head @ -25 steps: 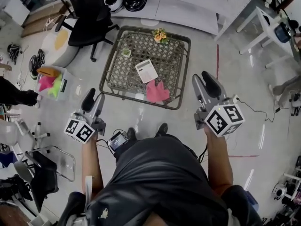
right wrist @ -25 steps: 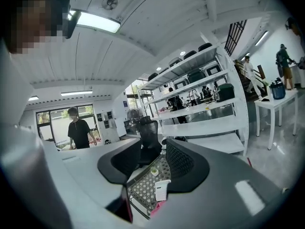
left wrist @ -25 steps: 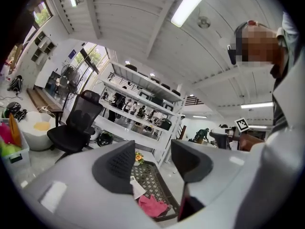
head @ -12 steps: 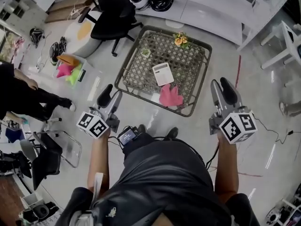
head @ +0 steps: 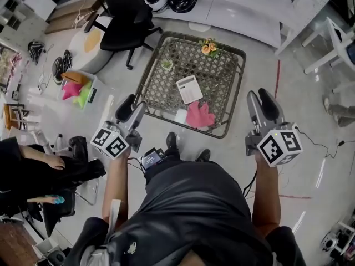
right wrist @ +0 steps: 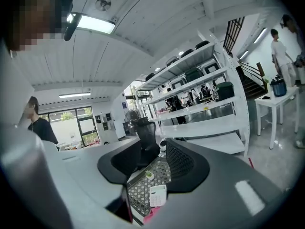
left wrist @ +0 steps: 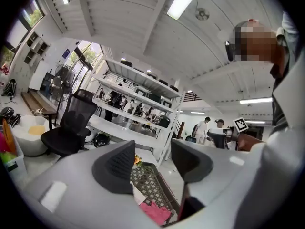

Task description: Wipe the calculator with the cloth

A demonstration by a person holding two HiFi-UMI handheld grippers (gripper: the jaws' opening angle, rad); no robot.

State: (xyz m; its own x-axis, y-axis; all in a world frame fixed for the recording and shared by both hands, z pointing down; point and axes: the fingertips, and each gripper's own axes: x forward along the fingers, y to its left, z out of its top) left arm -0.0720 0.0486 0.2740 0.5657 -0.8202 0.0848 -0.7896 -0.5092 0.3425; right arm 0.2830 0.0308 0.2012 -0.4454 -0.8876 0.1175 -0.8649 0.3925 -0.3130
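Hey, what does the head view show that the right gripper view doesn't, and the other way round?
Only the head view: the left hand-held gripper, the orange flowers, the bin of bright items. Only the right gripper view: white shelving, a staircase, ceiling lights. Both: the calculator on the lattice table, and the black office chair.

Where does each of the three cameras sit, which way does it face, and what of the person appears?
Head view: on the head, facing steeply down at the table, calculator and cloth; torso, forearms, left gripper and right gripper show.
Left gripper view: on the left gripper, facing level toward shelves; its open jaws and the person's head show.
Right gripper view: on the right gripper, facing level toward shelves; open jaws and head show.
All three share the table.
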